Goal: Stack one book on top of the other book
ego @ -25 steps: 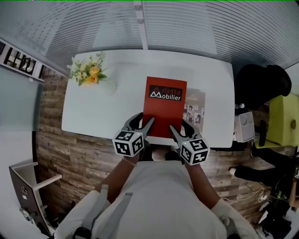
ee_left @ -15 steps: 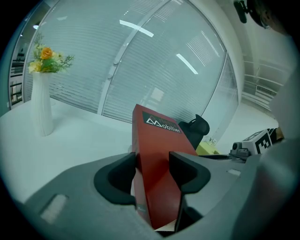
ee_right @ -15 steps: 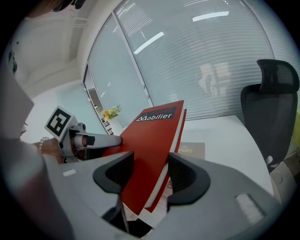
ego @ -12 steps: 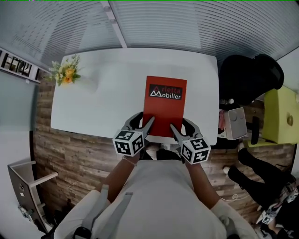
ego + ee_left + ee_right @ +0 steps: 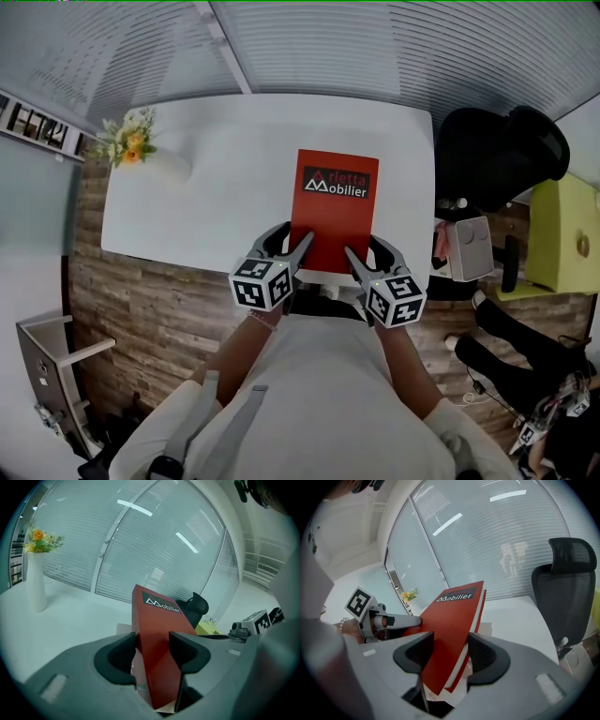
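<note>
The left tongs point(image 5: 296, 240) and right tongs point(image 5: 359, 249) both pinch the red book point(image 5: 335, 220). It is by the counter's point(image 5: 206, 206) near edge.

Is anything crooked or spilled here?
Nothing stands out. The red book is pinched at its near end by the left tool and right tool, and the flower vase stands upright.
</note>
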A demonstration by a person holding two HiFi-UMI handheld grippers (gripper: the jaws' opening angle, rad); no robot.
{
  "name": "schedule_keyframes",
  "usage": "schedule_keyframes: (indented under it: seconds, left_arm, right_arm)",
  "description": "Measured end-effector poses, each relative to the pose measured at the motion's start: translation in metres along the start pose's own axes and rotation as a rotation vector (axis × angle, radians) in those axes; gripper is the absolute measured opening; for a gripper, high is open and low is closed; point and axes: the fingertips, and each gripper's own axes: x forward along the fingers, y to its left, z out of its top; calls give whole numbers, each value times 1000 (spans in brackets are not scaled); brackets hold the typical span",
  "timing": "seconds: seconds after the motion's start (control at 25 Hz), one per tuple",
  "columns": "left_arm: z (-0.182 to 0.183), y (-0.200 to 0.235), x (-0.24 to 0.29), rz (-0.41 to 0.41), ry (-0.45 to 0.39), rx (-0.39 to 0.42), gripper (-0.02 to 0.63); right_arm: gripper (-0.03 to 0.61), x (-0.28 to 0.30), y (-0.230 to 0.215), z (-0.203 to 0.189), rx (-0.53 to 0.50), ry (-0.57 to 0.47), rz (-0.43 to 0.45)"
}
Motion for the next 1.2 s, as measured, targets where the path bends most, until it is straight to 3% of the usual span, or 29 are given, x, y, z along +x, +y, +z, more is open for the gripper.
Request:
schedule_keyframes:
  seconds: [0.68, 1.2]
  left_arm:
    - [11, 21, -2, -38, 17, 6, 229]
    - [-16, 30, 20, -38, 74, 6, 230]
  right_arm:
    - [230, 19, 11, 10, -9, 6, -11]
    - [229, 34, -8, -16, 22, 56, -14]
